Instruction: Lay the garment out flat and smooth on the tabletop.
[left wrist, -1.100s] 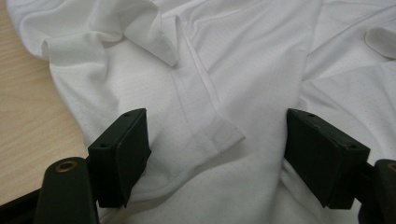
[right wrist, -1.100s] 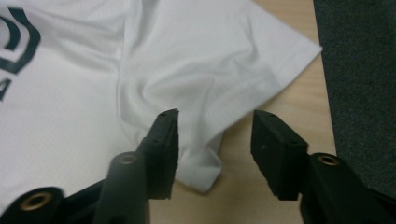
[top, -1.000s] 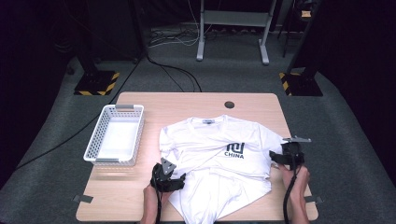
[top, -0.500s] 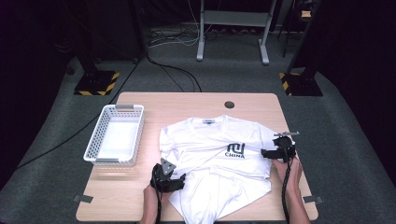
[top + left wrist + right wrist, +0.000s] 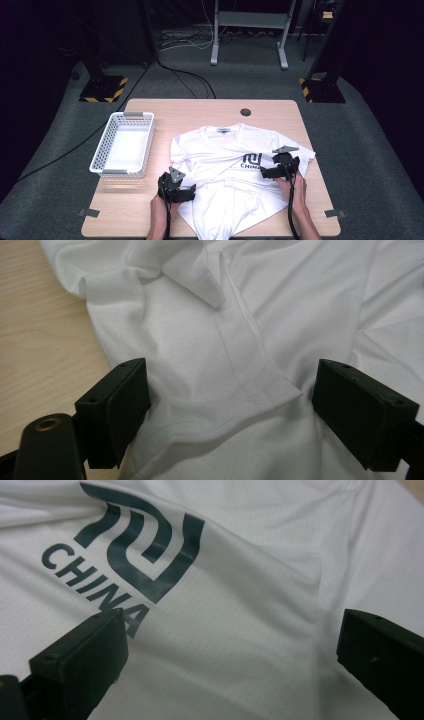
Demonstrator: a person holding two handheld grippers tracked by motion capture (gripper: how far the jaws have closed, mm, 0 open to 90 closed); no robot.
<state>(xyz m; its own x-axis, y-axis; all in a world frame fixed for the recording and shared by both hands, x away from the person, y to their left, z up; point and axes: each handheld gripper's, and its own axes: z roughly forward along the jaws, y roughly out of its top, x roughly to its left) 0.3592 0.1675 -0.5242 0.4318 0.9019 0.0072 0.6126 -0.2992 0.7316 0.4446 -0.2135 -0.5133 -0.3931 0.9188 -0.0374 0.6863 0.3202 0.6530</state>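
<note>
On the pale wooden rectangular table (image 5: 165,107), a white short-sleeved cotton T-shirt (image 5: 220,155) with a dark "CHINA" logo is being kept spread face up, right of the white perforated plastic basket (image 5: 125,147). Compared with a second ago, the shirt is being left where it was, while the right black two-jaw gripper (image 5: 267,173) is being seen further in over the shirt's chest, just beside the logo, having been at the shirt's right edge before. The left black two-jaw gripper (image 5: 187,192) is being kept in its earlier spot.

The shirt's long axis is being run from the far side to the near side of the table, collar pointing away from the person, with the lower part being bunched and folded toward the near edge.

The right gripper's jaws have just been opening and are being held wide above flat cloth, nothing pinched. The left gripper's jaws have just been opening too, and are being held wide astride a folded hem (image 5: 260,400), the pads resting on cloth without squeezing it.
</note>
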